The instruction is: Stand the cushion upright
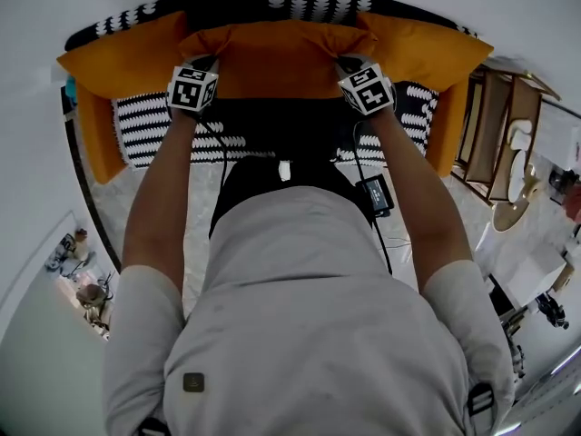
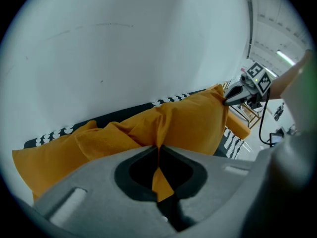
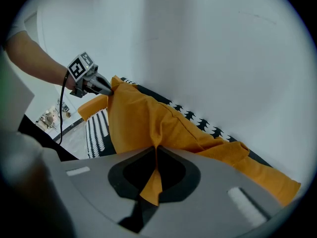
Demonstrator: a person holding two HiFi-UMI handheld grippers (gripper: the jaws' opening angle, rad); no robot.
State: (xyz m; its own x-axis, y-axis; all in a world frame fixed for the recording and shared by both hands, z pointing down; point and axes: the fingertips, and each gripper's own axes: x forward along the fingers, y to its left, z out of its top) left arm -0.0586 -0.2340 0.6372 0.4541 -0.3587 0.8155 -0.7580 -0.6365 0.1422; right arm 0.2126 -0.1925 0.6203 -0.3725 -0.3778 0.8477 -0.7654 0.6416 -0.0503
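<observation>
Scene: A person in a grey shirt [image 1: 300,316] bends over a sofa [image 1: 145,127] covered in black-and-white patterned fabric. The sofa stands against a white wall [image 2: 124,43].
Cushion: The orange cushion [image 1: 272,57] sits at top centre of the head view, against the sofa's back. It is held up by its two upper corners, with its top edge stretched between the grippers.
Left gripper: The left gripper [image 1: 207,62] is left of centre at the top of the head view, its jaws closed tight on the cushion's left upper corner. Its own view shows a fold of orange fabric pinched in the slot between them.
Right gripper: The right gripper [image 1: 349,64] is right of centre at the same height, its jaws pressed together on the cushion's right upper corner. A tongue of orange cloth shows between them in its own view.
Neighbours: A left side cushion [image 1: 113,62] and a right side cushion [image 1: 427,48], both orange, flank the held one and touch it.
Right edge: Wooden furniture [image 1: 495,134] stands beside the sofa's orange arm [image 1: 447,139].
</observation>
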